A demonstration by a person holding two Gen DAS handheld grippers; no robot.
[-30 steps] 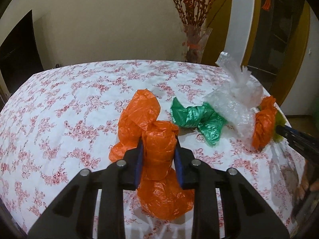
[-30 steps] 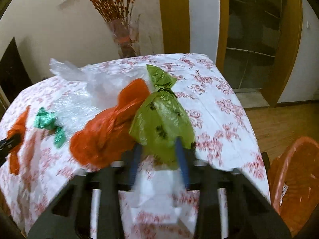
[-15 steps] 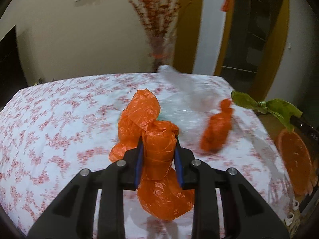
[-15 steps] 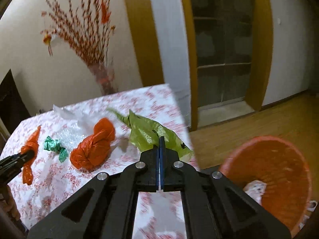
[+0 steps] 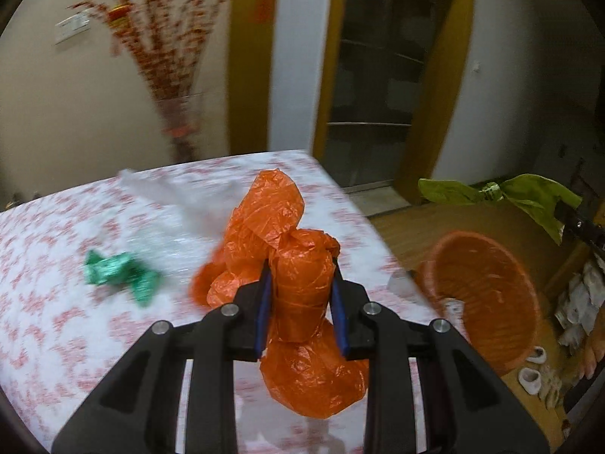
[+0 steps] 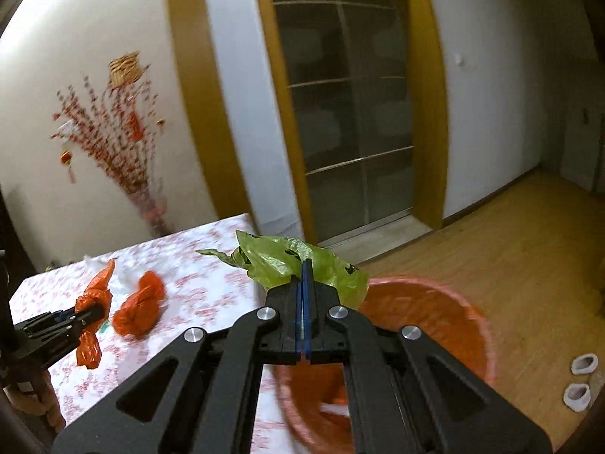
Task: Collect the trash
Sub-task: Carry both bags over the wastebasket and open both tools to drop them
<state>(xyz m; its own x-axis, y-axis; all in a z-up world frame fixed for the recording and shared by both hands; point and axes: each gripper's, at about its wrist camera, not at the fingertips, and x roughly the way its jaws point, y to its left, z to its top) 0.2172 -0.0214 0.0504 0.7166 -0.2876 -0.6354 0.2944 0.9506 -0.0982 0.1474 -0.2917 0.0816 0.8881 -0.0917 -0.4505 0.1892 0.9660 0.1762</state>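
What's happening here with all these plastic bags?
A person is clearing trash off the table. The left hand-held gripper grips an orange bag; the right hand-held gripper pinches a green bag above the orange basket. Another orange bag, a small green one and clear plastic remain.

no readable words, numbers or brand marks anywhere in either view. the green bag [image 6: 302,265] in the right gripper [image 6: 304,283] carries small dark printed marks, too blurred and crumpled to make out. a pale plate on the wall [image 5: 72,30] in the left wrist view is motion-smeared, nothing legible on it.
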